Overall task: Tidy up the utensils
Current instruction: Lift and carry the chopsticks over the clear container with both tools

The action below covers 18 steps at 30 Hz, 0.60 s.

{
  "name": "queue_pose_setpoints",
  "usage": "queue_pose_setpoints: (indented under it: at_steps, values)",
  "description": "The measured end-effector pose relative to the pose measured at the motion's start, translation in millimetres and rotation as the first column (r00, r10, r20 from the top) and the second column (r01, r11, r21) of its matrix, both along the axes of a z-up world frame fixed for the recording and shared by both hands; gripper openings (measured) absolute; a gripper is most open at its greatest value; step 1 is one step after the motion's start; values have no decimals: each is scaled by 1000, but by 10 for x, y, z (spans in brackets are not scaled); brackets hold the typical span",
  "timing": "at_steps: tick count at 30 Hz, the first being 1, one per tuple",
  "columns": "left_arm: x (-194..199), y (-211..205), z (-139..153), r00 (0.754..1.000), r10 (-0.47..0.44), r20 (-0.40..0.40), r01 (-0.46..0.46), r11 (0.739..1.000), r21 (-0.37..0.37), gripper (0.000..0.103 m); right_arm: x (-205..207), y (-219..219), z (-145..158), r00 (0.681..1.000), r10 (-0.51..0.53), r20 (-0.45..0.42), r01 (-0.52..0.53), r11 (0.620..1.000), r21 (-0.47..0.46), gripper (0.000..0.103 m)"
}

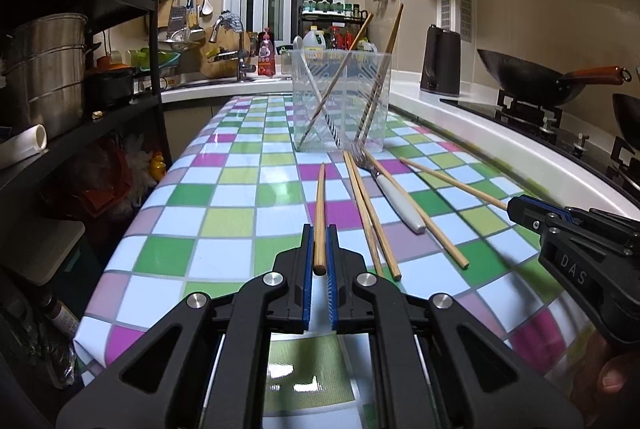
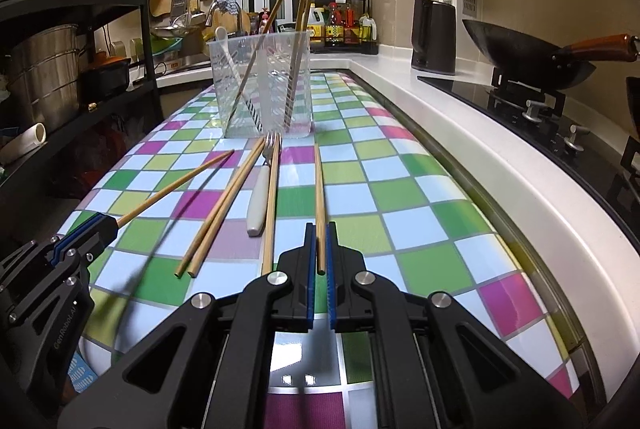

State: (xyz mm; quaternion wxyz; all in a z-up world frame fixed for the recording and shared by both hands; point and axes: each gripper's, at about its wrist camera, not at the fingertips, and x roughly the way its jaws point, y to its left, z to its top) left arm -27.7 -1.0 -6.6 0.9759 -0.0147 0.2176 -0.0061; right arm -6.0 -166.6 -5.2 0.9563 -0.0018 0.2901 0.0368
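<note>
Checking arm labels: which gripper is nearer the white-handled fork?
Right, though narrowly. The right gripper is just right of the fork; the left gripper sits farther left, beyond two loose chopsticks.

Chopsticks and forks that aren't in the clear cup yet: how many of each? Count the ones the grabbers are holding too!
Chopsticks: 5 (1 in the left gripper, 1 in the right gripper, 3 lying loose)
White-handled fork: 1
Total: 6

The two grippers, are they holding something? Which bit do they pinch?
Yes. The left gripper pinches one chopstick near its thick end. The right gripper pinches another chopstick near its end too.
</note>
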Motion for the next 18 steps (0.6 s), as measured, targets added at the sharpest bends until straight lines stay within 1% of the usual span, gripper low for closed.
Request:
queue_pose_setpoints:
  at_steps: [4, 11, 18]
  values:
    - [-62, 14, 124, 999, -2, 44, 1, 1000, 12, 6, -37, -6, 122, 1000, 3, 28, -3, 1000, -2, 4]
    - [-85, 122, 348, 996, 20, 88, -21, 1000, 9, 6, -56, -63, 342, 997, -3, 75, 3, 1000, -5, 4]
    - [-120, 191, 629, 986, 24, 164, -27, 999, 17, 6, -78, -69, 636, 990, 12, 142, -10, 1000, -9, 4]
